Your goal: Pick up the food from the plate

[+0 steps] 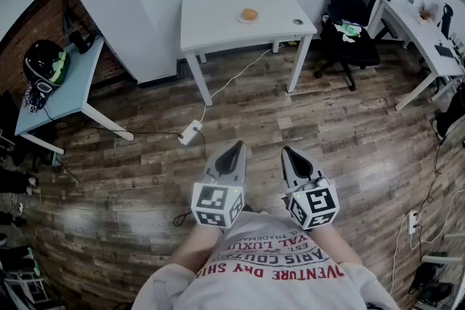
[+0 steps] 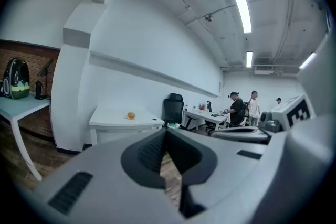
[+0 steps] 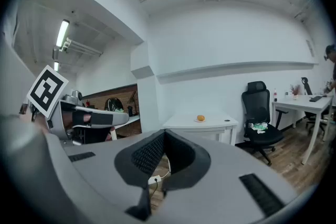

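Grey L gripper (image 1: pixel 237 147), R gripper (image 1: pixel 288 151), b&w cubes (image 1: pixel 216 205), white tee (image 1: pixel 251 236), red print (image 1: pixel 280 268)

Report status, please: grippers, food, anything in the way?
Left gripper, right gripper shut, empty. Food on plate, far table, untouched. Power strip on floor between.

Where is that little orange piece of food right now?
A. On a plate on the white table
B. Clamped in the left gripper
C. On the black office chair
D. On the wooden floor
A: the food sits on its plate on the white table, far from the left gripper and right gripper, both shut and empty.
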Demonstrator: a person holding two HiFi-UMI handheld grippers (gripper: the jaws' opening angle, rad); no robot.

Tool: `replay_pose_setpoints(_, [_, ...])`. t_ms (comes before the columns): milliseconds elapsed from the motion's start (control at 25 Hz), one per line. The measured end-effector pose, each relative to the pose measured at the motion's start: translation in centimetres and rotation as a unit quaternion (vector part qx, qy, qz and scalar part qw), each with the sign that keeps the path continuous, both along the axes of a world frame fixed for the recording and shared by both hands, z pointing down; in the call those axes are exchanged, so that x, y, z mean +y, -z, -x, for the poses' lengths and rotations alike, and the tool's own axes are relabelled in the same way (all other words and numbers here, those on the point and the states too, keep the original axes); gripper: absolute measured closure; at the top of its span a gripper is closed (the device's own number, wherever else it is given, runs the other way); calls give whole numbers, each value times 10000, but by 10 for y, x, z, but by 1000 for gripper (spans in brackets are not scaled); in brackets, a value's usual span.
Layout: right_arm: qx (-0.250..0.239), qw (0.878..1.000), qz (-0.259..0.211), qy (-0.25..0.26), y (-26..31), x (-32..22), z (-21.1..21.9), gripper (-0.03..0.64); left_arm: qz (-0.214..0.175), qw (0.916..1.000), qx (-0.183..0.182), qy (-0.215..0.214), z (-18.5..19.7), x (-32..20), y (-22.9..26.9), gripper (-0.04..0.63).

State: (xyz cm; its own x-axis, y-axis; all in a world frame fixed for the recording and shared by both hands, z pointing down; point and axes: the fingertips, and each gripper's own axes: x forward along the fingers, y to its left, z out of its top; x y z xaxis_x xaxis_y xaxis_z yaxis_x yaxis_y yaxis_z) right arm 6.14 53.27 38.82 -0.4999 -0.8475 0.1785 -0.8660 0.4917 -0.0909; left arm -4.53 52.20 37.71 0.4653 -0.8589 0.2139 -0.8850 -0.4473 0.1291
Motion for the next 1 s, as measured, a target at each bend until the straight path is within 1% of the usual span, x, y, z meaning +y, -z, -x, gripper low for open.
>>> replay_pose_setpoints(160, [0, 10000, 40, -8, -4, -3, -6, 606, 30, 10000, 69, -23, -6, -3, 0, 588])
replay_pose_setpoints(440, [5, 10000, 87, -7, -7, -2, -18, 606, 18, 10000, 10, -3, -16, -5, -2, 588])
replay_pose_setpoints(600, [-138, 9996, 240, 35, -17, -3, -26, 606, 102, 9999, 9, -41, -27, -10, -11, 588])
replay_pose_setpoints(800, [-96, 9988, 463, -146, -29, -18, -40, 606, 274, 9996, 25, -46, -32, -25, -22, 588])
replay_pose_setpoints(1000, [-82, 9988, 437, -205, -29, -52, -42, 606, 256, 9996, -17, -80, -33, -55, -23, 588])
